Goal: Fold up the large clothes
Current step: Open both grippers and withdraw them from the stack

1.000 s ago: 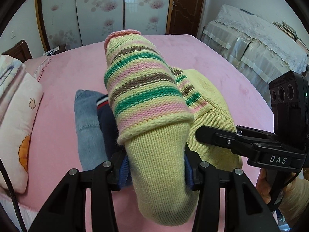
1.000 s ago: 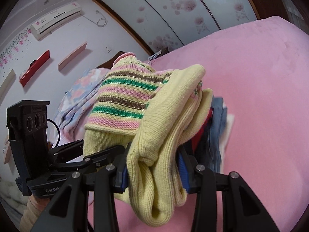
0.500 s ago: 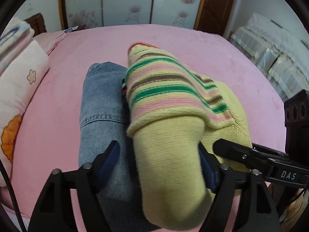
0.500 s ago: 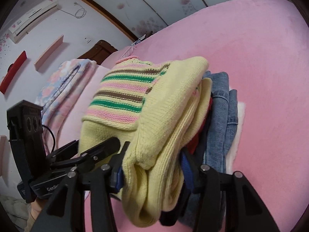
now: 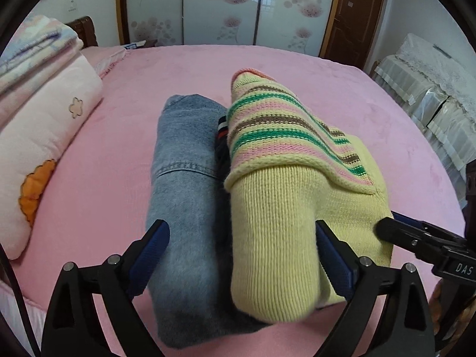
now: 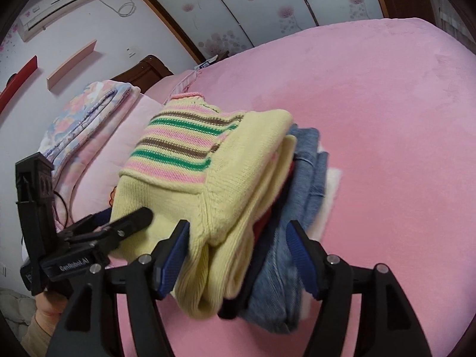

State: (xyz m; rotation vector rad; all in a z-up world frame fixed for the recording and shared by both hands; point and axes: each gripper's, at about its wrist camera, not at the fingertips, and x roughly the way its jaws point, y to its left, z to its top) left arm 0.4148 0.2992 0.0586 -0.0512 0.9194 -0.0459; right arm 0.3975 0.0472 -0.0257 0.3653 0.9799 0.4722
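A folded yellow sweater [image 5: 282, 178] with pink, green and brown stripes rests on a pile of folded clothes on the pink bed [image 5: 119, 148]. Folded blue jeans [image 5: 184, 163] stick out to its left, with a dark garment between them. My left gripper [image 5: 241, 238] straddles the near end of sweater and jeans; its jaws are opening wide and the left pad stands clear. In the right wrist view my right gripper [image 6: 238, 232] is also opening around the edge of the sweater [image 6: 208, 163] and jeans [image 6: 306, 154], its pads not squeezing them. The left gripper [image 6: 131, 217] shows there too.
Stacked pink and floral quilts [image 5: 44, 119] lie along the bed's left side near a wooden headboard [image 6: 142, 71]. A white garment [image 6: 330, 190] lies at the bottom of the pile. Covered furniture [image 5: 431, 89] stands right of the bed. Wardrobe doors [image 5: 223, 6] are behind.
Both grippers came down with the sweater onto the clothes pile. Their jaws then spread apart and let go of the sweater, which now rests on the pile.
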